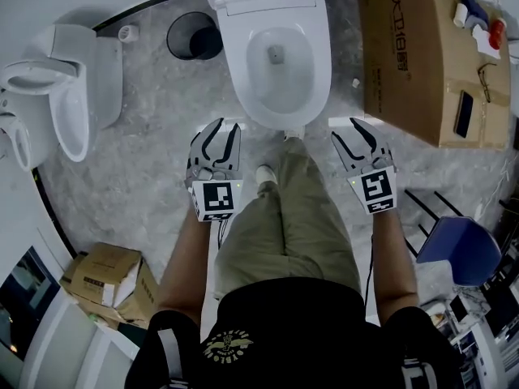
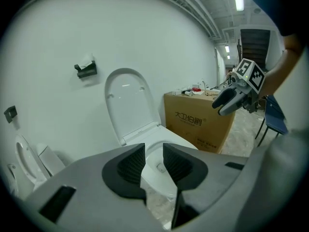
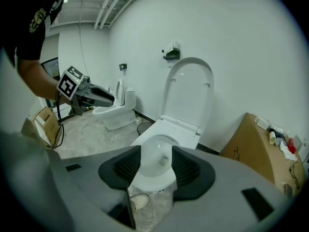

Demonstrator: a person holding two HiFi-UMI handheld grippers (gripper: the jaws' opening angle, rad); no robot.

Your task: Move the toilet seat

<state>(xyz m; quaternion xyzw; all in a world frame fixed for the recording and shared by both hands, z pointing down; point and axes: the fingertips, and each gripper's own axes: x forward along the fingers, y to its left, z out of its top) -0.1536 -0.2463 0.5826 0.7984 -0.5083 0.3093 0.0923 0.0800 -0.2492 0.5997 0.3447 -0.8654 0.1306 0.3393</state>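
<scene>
The toilet seat [image 3: 189, 88] stands straight up against the wall, at the back of the white toilet [image 1: 240, 71]. It looks like one solid flap. I cannot tell if a ring still lies on the bowl.

The left gripper [image 2: 153, 162] and the right gripper [image 3: 156, 166] both point at the toilet and are not near the seat yet. Each has its jaws a little way apart with nothing between them. The left gap is the smaller one.

The seat is smooth and shiny, so the jaws could slip off it. If it gets tipped forward and let go, it could fall and bang hard on the bowl. The person's shoe [image 1: 264, 175] is close to the foot of the toilet and could bump it.

The cardboard box [image 1: 405, 63] on the floor, right of the toilet, has Chinese writing that looks like 大卫伯爵. Each gripper's cube carries a black and white square marker.
</scene>
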